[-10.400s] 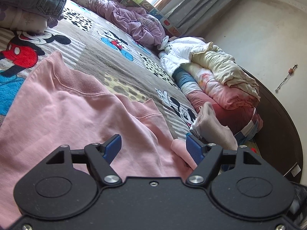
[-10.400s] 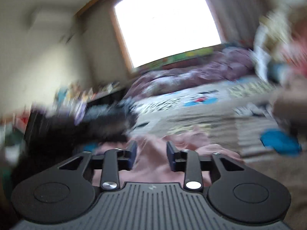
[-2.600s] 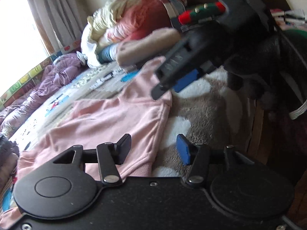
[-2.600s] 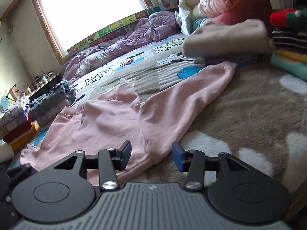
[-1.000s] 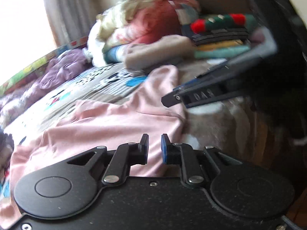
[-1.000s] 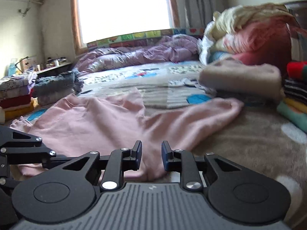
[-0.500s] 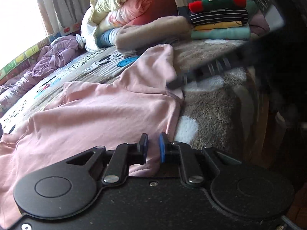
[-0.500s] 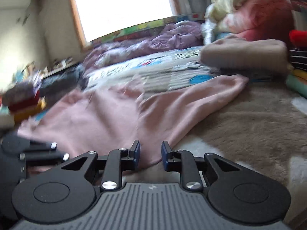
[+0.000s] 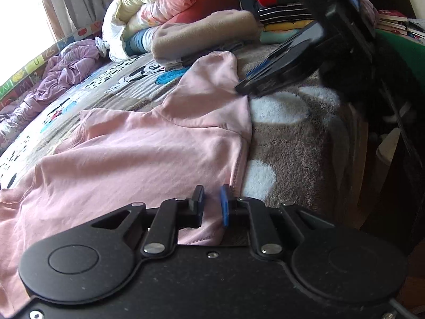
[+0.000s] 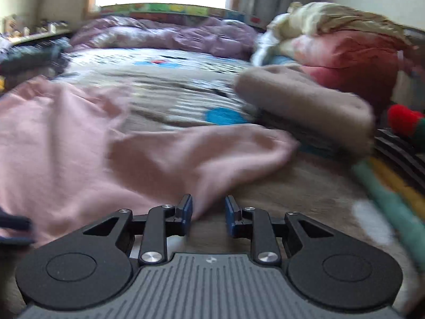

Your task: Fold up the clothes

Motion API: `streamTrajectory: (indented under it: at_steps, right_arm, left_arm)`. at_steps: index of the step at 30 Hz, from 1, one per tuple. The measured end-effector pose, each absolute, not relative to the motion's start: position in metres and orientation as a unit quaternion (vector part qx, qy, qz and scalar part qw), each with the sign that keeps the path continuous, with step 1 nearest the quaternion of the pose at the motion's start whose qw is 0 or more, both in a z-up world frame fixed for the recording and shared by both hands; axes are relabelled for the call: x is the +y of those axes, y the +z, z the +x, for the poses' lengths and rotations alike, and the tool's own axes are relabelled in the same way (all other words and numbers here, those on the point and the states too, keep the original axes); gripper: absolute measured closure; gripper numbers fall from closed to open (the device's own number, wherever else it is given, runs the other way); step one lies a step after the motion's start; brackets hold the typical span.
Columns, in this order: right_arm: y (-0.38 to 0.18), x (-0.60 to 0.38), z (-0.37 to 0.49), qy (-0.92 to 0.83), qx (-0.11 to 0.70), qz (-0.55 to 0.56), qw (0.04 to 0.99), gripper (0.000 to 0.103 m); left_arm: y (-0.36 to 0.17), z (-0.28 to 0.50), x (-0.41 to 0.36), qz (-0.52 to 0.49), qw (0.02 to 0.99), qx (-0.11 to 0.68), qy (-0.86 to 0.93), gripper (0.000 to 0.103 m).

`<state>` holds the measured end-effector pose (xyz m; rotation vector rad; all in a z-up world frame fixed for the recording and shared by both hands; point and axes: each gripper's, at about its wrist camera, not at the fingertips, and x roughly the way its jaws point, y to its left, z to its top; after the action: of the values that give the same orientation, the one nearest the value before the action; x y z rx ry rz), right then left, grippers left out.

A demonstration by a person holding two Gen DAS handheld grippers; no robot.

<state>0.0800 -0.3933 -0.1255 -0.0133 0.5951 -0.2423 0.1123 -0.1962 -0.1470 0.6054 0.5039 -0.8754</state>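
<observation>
a pink top (image 9: 148, 156) was seen spread flat on the bed (image 9: 292, 143), one sleeve (image 9: 212, 79) stretched away toward a stack of folded clothes (image 9: 287, 21) by the headboard. in the left wrist view the left claw (image 9: 211, 204) was set low at the near hem corner, its jaws narrowed to a slim gap; cloth was seen between and under them, but whether it was actually pinched could not be told. the right claw (image 10: 207, 214) was seen in its own blurred view with a somewhat wider gap, the edge of the top just ahead of its left finger and bare blanket (image 10: 305, 186) under the rest; nothing was seen held in it. in the left view the right claw was also seen farther up, its tip at the side seam where the sleeve joined the body. the top's long axis was judged to run from the near hem away and to the left toward the neck, so the hem lay nearest the left claw and the sleeve nearest the right. a fold across that axis would be expected to turn on both claws gripping the same near side edge.
</observation>
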Motion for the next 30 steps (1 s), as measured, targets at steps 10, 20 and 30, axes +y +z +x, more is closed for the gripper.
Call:
streamTrajectory:
  at_steps: [10, 20, 30]
  right_arm:
    - [-0.125, -0.382, 0.111, -0.077, 0.262, -0.028, 0.962, 0.075]
    - [-0.131, -0.423, 0.119, -0.156, 0.301, 0.016, 0.941, 0.067]
    - [-0.118, -0.468, 0.113, -0.162, 0.241, 0.149, 0.945, 0.065]
  left_arm:
    - [-0.145, 0.111, -0.196, 0.293, 0.826, 0.238, -0.418, 0.092]
    - [-0.141, 0.121, -0.190, 0.285, 0.812, 0.254, -0.442, 0.092]
    - [-0.142, 0.124, -0.190, 0.276, 0.811, 0.262, -0.444, 0.092]
